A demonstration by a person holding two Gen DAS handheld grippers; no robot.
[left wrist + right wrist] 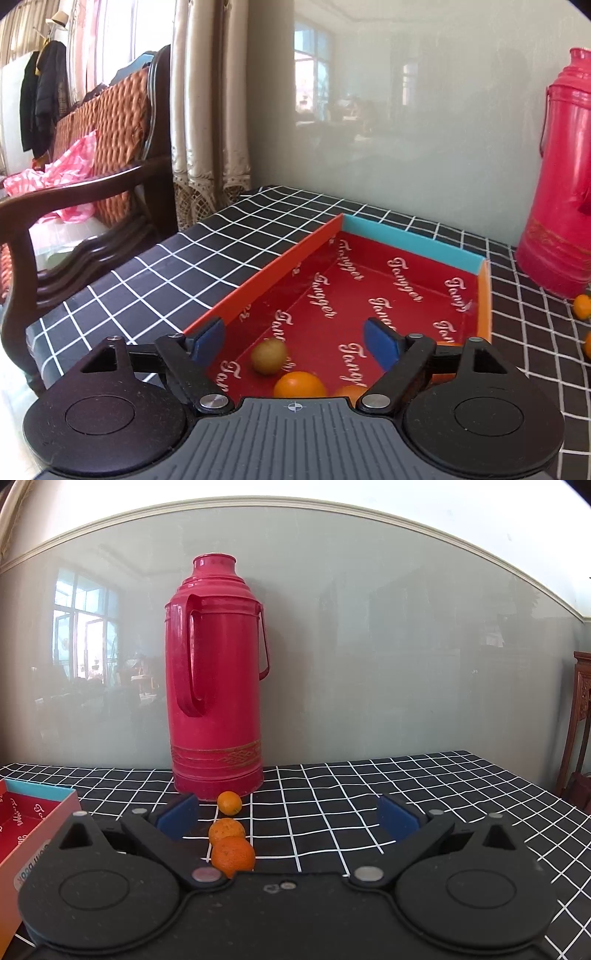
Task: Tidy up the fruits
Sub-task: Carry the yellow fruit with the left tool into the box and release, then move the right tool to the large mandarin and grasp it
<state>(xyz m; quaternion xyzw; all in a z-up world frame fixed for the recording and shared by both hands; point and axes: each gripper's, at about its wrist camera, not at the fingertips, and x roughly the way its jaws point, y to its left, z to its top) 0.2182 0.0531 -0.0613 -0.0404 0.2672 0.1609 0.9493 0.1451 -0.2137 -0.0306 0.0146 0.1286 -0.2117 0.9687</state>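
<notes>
A shallow red box (369,295) with orange and teal walls lies on the black checked tablecloth. Inside it, near the front, lie a small brown round fruit (268,356) and two oranges (300,384), one partly hidden behind the gripper body. My left gripper (295,338) is open and empty above the box's near end. In the right wrist view, three oranges (232,856) lie in a line on the cloth in front of a thermos. My right gripper (288,818) is open and empty, just behind and right of the nearest orange. The box's corner (40,812) shows at left.
A tall red thermos (216,686) stands against the grey wall at the back of the table; it also shows in the left wrist view (557,192). Two oranges (583,305) lie near its base. A wooden chair (92,192) stands left of the table.
</notes>
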